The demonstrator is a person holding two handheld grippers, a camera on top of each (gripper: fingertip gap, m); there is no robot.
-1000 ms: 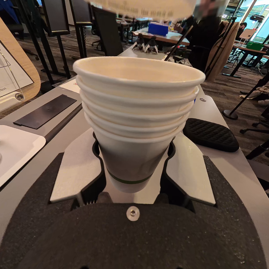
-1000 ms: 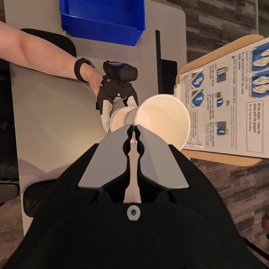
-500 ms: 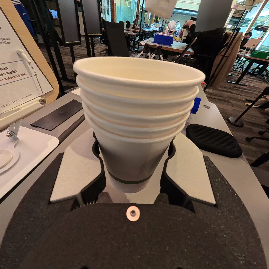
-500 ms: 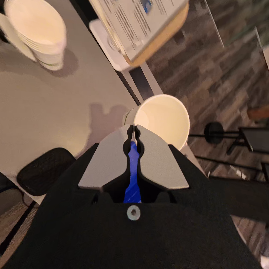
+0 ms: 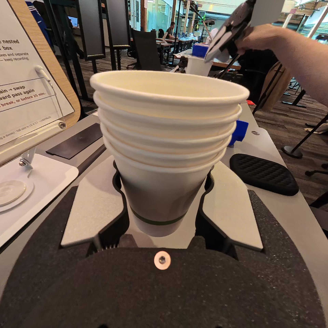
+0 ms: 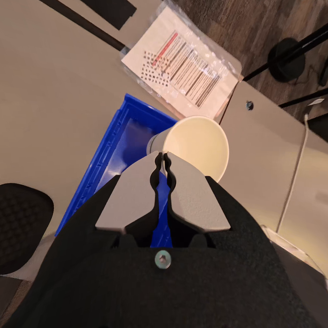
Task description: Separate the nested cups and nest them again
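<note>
Presently left gripper (image 5: 162,200) fingers spread wide, clasping stack of nested white paper cups (image 5: 166,142); right gripper (image 6: 163,155) fingers pinch rim of single white paper cup (image 6: 195,147) above blue plastic bin (image 6: 117,159).

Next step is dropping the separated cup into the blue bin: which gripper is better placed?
Right. The right gripper already pinches the single cup by its rim, directly over the blue bin. The left gripper is occupied holding the cup stack.
</note>
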